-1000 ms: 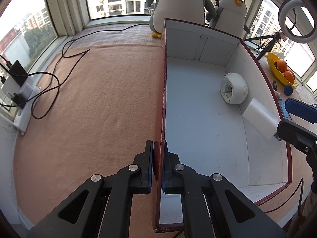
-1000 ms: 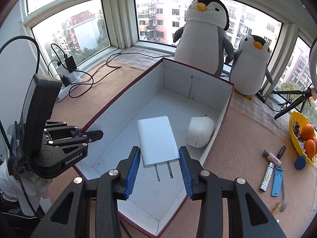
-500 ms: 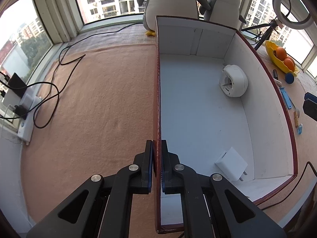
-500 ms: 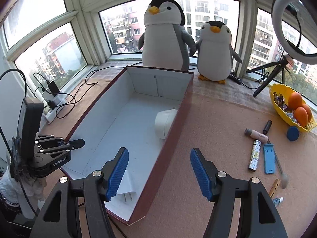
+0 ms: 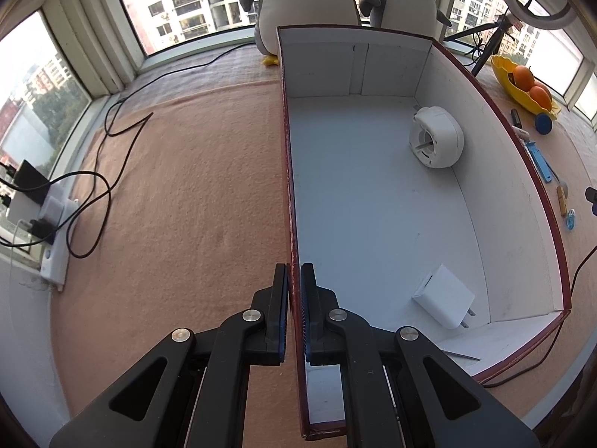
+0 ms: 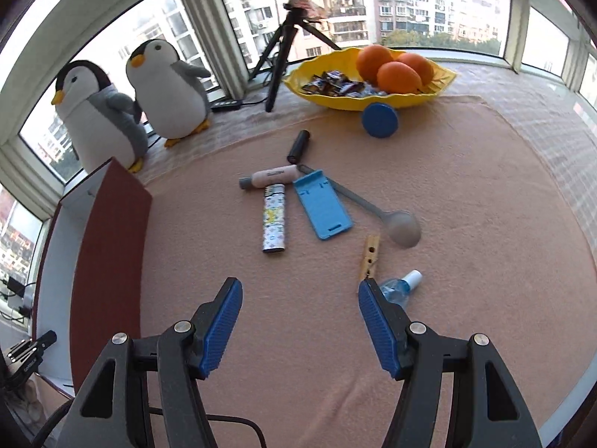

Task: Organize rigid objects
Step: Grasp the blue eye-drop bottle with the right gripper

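Note:
My left gripper (image 5: 294,280) is shut on the left wall of a red box (image 5: 289,171) with a white inside. In the box lie a white charger plug (image 5: 444,296) near the front and a round white device (image 5: 436,142) by the right wall. My right gripper (image 6: 300,295) is open and empty over the carpet, right of the box (image 6: 108,254). Ahead of it lie a patterned lighter (image 6: 274,218), a blue phone stand (image 6: 321,204), a pink tube (image 6: 270,177), a black cylinder (image 6: 298,145), a grey spoon (image 6: 388,216), a wooden clothespin (image 6: 369,257) and a small blue bottle (image 6: 401,285).
A yellow bowl (image 6: 335,93) with oranges and sweets and a blue disc (image 6: 380,120) stand at the back. Two plush penguins (image 6: 130,100) and a tripod (image 6: 280,56) stand by the windows. A power strip with cables (image 5: 41,216) lies at the left.
My right gripper let the charger plug go into the box, opened wide and swung right, out of the box, toward the loose objects on the carpet. My left gripper kept its hold on the wall.

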Available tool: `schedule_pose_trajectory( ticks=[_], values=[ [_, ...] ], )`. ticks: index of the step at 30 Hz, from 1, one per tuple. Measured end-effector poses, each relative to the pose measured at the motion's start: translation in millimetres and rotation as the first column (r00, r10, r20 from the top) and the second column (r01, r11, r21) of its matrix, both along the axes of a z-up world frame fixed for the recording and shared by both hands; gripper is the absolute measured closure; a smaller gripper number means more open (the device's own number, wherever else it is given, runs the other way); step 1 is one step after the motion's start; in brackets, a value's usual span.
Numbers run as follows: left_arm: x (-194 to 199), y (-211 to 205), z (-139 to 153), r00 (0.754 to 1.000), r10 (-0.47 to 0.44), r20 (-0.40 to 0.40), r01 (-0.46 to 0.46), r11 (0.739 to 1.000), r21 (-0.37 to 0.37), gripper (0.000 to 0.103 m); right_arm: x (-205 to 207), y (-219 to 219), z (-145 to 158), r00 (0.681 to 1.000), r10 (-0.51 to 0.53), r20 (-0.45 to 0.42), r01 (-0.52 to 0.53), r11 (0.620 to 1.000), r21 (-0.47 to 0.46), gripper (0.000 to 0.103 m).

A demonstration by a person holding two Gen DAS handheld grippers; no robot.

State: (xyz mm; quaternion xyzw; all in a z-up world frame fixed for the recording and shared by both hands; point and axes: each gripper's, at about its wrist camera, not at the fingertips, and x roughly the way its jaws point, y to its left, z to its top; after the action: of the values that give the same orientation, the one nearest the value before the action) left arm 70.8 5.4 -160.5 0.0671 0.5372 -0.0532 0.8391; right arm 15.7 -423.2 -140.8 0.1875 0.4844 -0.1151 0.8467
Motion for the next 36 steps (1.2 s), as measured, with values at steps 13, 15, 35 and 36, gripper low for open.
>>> schedule_pose_trajectory(
  ticks=[13,15,35,36],
  values=[
    [0,-2,0,1.0,-0.029,-0.009,0.029,1.0,0.012,0.098,-3,-63,-45,0.977,-0.189,-0.102,0.204,0.965,0.165,0.043],
    [0,-3,0,0.999,-0.037,-0.01,0.037,0.999,0.016,0.098,0,-63,-48,0.975,-0.192,-0.114,0.21,0.962,0.173,0.043],
    [0,-3,1,0.998,-0.054,-0.011,0.054,0.998,0.018,0.097,8,-63,-64,0.968,-0.173,-0.181,0.198,0.971,0.131,0.07],
    [0,-3,1,0.999,-0.052,-0.011,0.052,0.999,0.016,0.097,8,-63,-64,0.969,-0.169,-0.179,0.194,0.973,0.128,0.07]
  ],
)
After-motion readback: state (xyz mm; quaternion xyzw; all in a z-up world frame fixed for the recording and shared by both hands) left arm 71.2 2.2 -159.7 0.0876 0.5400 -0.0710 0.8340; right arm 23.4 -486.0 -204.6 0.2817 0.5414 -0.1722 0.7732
